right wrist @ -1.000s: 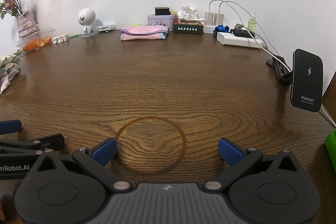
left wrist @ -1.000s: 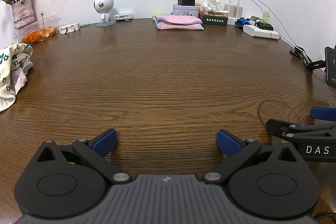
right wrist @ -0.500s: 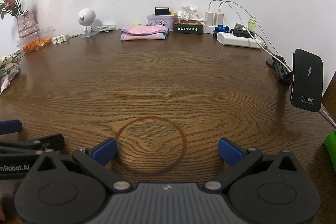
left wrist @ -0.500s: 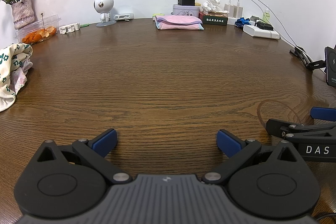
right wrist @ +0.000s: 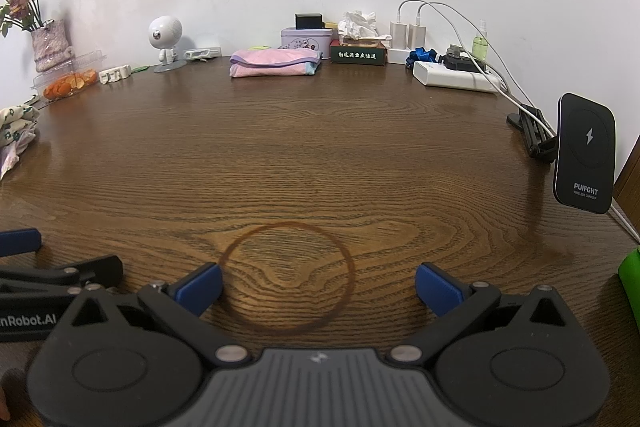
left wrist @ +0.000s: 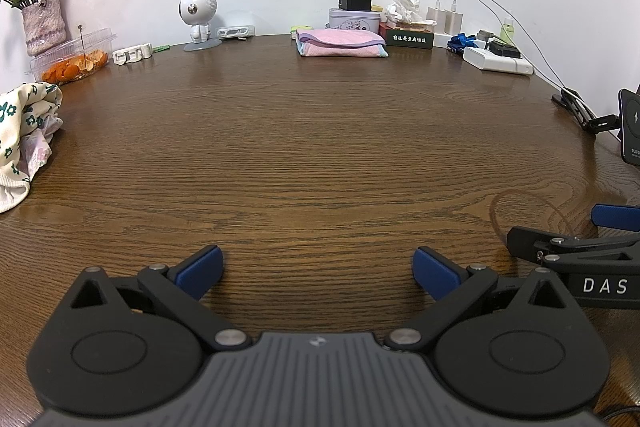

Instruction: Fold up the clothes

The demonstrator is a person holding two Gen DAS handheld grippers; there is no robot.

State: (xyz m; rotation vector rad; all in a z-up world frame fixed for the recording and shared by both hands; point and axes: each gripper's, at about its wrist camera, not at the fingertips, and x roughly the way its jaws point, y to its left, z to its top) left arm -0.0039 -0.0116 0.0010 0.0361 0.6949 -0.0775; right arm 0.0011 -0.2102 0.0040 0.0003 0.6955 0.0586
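**Grippers poised before the next garment**

We held the left gripper [left wrist: 318, 269] and right gripper [right wrist: 318, 281] wide apart and empty, low over the table [left wrist: 320, 155]. The unfolded floral clothes [left wrist: 24, 131] lay at nine o'clock; a folded pink piece [left wrist: 340, 43] sat at twelve. We judged a reach leftward next. A clear box [left wrist: 74, 61] held orange peel.

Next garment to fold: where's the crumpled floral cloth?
The crumpled floral cloth lies at the wooden table's left edge, just before the clear orange-peel box.
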